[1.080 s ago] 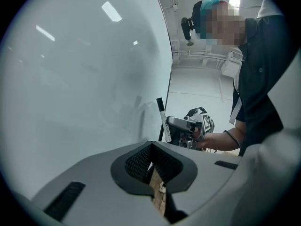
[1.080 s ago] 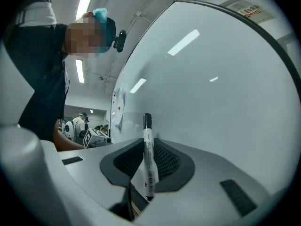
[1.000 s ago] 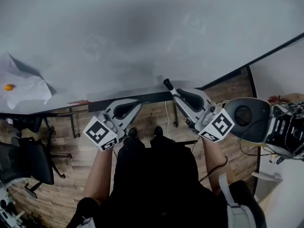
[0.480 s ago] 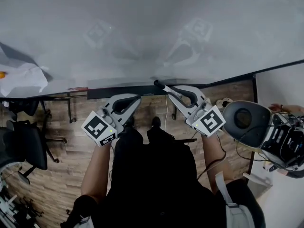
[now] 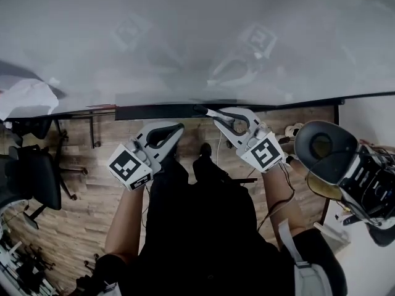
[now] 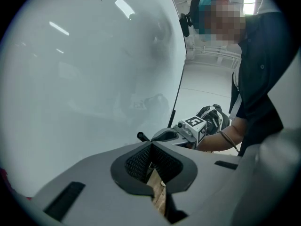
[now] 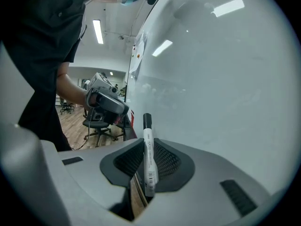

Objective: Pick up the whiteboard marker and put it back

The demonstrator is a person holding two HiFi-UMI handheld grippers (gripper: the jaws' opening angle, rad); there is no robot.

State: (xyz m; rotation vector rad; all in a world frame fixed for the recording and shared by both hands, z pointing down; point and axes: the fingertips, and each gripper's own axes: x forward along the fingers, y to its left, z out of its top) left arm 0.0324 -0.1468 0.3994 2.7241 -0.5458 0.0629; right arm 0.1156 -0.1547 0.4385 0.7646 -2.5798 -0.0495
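The right gripper [image 5: 220,116] is closed on the whiteboard marker [image 7: 148,158], with both ribbed pads pressed against the white barrel. The marker lies along the line of the jaws. Its black cap projects beyond the jaw tips, and its labelled rear end sits back between the pads. In the head view the cap [image 5: 202,110] points at the lower edge of the whiteboard [image 5: 185,42], level with the dark ledge [image 5: 154,111] that runs along that edge. Whether the cap touches the board or the ledge cannot be determined from these views. The left gripper [image 5: 174,129] is held just beside the right one, lower and to the person's left. Its jaws are brought together at the tips with nothing between them, and only wood floor [image 5: 80,227] shows through the gap behind the pads. Each gripper appears in the other's view: the right gripper with its marker cube shows in the left gripper view, and the left gripper shows in the right gripper view. The whiteboard fills the upper part of the head view. A black office chair [image 5: 31,184] stands on the floor at the far left.
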